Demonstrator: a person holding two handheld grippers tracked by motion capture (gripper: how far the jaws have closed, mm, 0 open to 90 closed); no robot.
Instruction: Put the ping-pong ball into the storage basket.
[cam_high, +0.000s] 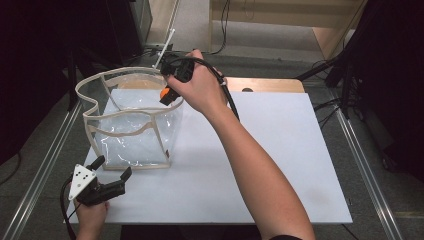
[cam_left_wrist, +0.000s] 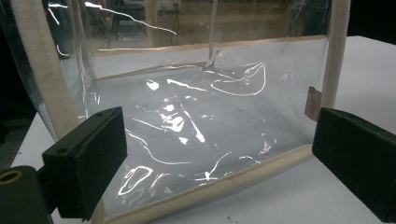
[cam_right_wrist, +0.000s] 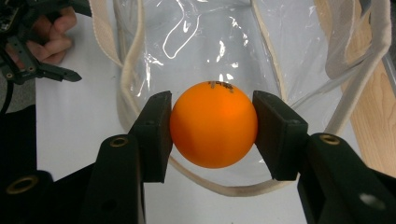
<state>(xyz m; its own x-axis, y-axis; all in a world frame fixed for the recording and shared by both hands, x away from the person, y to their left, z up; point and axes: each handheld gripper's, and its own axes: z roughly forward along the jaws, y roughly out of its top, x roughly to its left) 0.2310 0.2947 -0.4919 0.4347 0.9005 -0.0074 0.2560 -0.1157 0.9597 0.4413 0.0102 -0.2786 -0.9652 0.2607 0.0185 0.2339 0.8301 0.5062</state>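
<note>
A clear plastic bag (cam_high: 131, 130) with cream fabric trim stands upright and open-topped on the white table (cam_high: 280, 165). My right gripper (cam_high: 167, 93) hangs over the bag's right rim, shut on an orange ball (cam_high: 164, 93). Seen from the right gripper view, the orange ball (cam_right_wrist: 214, 124) is pinched between both jaws directly above the bag's mouth (cam_right_wrist: 196, 42). My left gripper (cam_high: 114, 169) rests near the table's front left, open, pointing at the bag's front wall (cam_left_wrist: 196, 126) with nothing between its jaws.
A wooden board (cam_high: 265, 85) edges the table's far side. Metal rails (cam_high: 367, 170) run along both sides of the table. Cables and dark stands (cam_high: 350, 75) lie on the floor beyond. Open white table surface stretches to the right of the bag.
</note>
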